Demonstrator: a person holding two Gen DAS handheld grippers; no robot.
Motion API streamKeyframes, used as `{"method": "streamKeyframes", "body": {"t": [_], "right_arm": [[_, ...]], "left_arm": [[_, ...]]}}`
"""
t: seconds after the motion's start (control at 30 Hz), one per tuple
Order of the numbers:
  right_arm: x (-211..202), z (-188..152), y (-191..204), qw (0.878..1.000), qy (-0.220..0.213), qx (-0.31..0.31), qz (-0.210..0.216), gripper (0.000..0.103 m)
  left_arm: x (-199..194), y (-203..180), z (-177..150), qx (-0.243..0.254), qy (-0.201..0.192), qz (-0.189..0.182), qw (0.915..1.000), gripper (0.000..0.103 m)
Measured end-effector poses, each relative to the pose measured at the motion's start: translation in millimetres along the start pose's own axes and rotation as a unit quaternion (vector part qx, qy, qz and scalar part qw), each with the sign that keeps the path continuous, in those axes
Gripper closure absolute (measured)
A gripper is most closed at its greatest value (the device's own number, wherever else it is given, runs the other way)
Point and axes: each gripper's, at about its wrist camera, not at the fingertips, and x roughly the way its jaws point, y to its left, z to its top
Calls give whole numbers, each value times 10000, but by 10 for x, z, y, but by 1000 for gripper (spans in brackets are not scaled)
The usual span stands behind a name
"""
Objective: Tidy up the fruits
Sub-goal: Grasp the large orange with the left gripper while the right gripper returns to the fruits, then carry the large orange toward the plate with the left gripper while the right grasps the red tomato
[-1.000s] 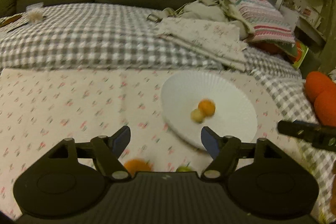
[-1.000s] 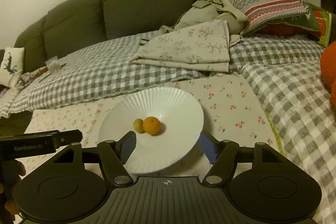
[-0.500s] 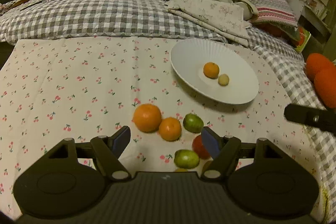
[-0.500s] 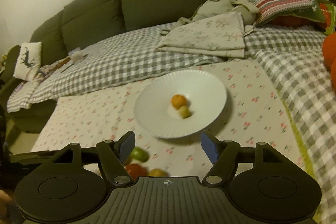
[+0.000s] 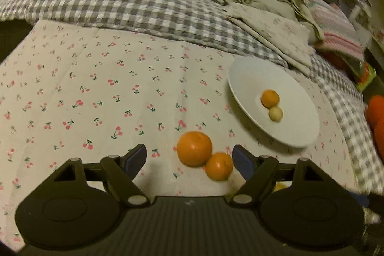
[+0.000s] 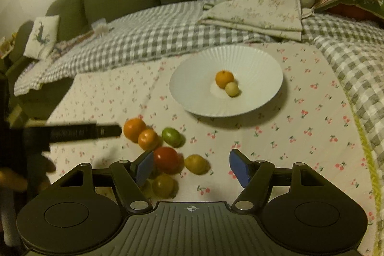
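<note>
A: Left gripper (image 5: 189, 157): jaws wide, have just been opening, empty. The big orange (image 5: 194, 148) and small orange (image 5: 219, 166) lie between the blue pads, nothing pressed. Small orange sits just beside the right-hand pad, at about 3 o'clock from the gripper's midpoint; big one near dead centre.

B: Right gripper (image 6: 192, 167)?

A: Jaws apart, holding nothing. Red fruit (image 6: 166, 159) at 9 o'clock, touching or just beside its left-hand pad; yellow fruit (image 6: 196, 163) nearly centred between the pads.

B: Target?

A: White plate (image 6: 259, 59), 12 to 1 o'clock from the right gripper, about 2 o'clock from the left. Already holds an orange (image 6: 224, 79) and a pale fruit (image 6: 232, 89), touching.

B: Who's nearer?

A: My call: left for the oranges, right for yellow. The oranges touch, pair axis running 10 to 4, so closing may catch both.
</note>
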Motion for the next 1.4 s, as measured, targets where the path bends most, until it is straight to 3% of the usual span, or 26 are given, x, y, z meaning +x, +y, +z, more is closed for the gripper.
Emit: {"method": "streamKeyframes", "body": {"t": [0.37, 0.43, 0.5, 0.57, 0.67, 0.8, 1.03, 1.1, 1.27, 1.4], "right_arm": [[254, -65, -21, 9998, 174, -74, -82, 29], [284, -69, -1, 9997, 187, -121, -60, 29], [309, -78, 37, 9996, 181, -199, -23, 29], [331, -81, 78, 9995, 140, -293, 20, 29], [388, -96, 140, 9990, 112, -443, 28, 29], [480, -99, 166, 9987, 110, -505, 35, 29], [551, -117, 245, 9978, 17, -662, 90, 31], [562, -108, 273, 9974, -57, -707, 135, 34], [683, -88, 324, 9967, -18, -768, 268, 55], [794, -85, 356, 9963, 2, -833, 222, 62]], "left_arm": [[353, 52, 27, -390, -41, -56, 9992, 27], [411, 31, 3, -304, -42, 15, 9995, 32], [475, 13, -24, -223, 34, 70, 9997, 43], [515, 15, -41, -221, 38, 27, 9997, 45], [516, 1, -43, -201, 15, -159, 9997, 63], [487, -32, -58, -108, -5, -93, 9999, 63], [390, 94, -32, -492, 182, 57, 9986, 64], [338, 114, -38, -512, 215, 178, 9983, 64], [214, 140, -42, -490, 194, 316, 9981, 64], [142, 88, -31, -302, 66, 382, 9988, 64]]}}
